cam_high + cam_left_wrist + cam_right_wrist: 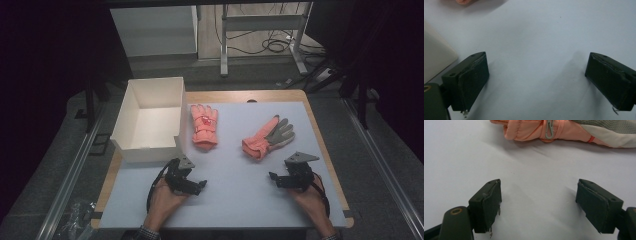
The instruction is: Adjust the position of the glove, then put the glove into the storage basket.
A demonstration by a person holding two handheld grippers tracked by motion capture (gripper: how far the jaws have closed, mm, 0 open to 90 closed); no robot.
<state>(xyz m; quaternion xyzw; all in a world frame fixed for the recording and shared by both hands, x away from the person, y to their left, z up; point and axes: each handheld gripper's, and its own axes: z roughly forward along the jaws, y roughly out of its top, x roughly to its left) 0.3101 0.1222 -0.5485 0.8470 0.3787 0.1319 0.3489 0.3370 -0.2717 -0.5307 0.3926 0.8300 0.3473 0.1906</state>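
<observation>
Two salmon-pink gloves lie on the white table mat. One glove (204,126) lies back up beside the box; the other glove (268,138) shows its grey palm, farther right, and its cuff with a grey clip (549,128) fills the top of the right gripper view. My left gripper (199,185) rests low on the mat in front of the box, jaws wide apart with nothing between them (536,80). My right gripper (274,178) sits just in front of the grey-palmed glove, also open and empty (537,202).
An open white cardboard box (131,112) stands at the mat's back left; its corner (436,60) shows beside my left jaw. The wooden table edge (325,150) frames the mat. Beyond the table are a desk frame and cables on the floor.
</observation>
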